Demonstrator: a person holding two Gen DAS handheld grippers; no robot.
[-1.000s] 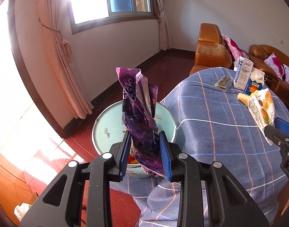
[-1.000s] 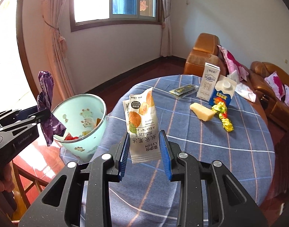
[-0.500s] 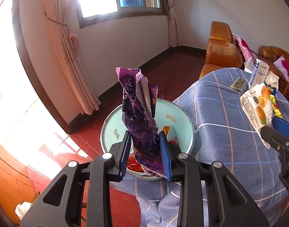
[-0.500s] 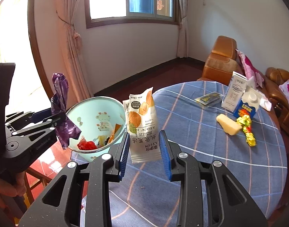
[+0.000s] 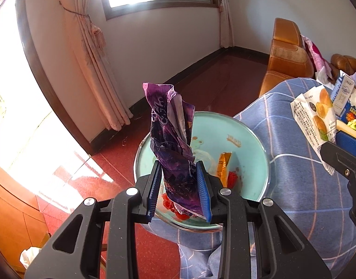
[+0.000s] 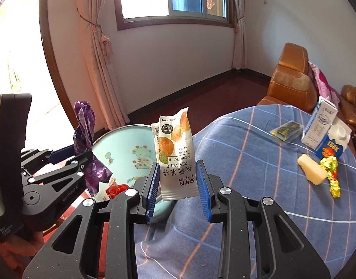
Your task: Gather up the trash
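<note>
My left gripper [image 5: 179,189] is shut on a crumpled purple wrapper [image 5: 172,144], held upright right over the open mouth of a pale green bin [image 5: 254,139]. The bin holds an orange packet [image 5: 224,167] and red scraps. My right gripper [image 6: 178,189] is shut on a white snack packet [image 6: 176,153] printed with round fruit, held just right of the bin's rim [image 6: 122,129] at the table edge. In the right wrist view the left gripper [image 6: 85,160] with the purple wrapper [image 6: 86,127] shows at the left. The right gripper's snack packet [image 5: 315,121] shows at the right of the left wrist view.
On the blue checked tablecloth [image 6: 259,174] lie a milk carton [image 6: 322,123], a blue drink carton [image 6: 334,144], a pale wedge [image 6: 311,172], a gold foil wrapper [image 6: 331,176] and a small dark sachet [image 6: 286,130]. An orange sofa [image 6: 292,76] stands behind. Red floor lies left of the bin.
Both grippers have moved left toward the bin with their wrappers still held. The bin now looms larger and its contents show beneath the purple wrapper.
</note>
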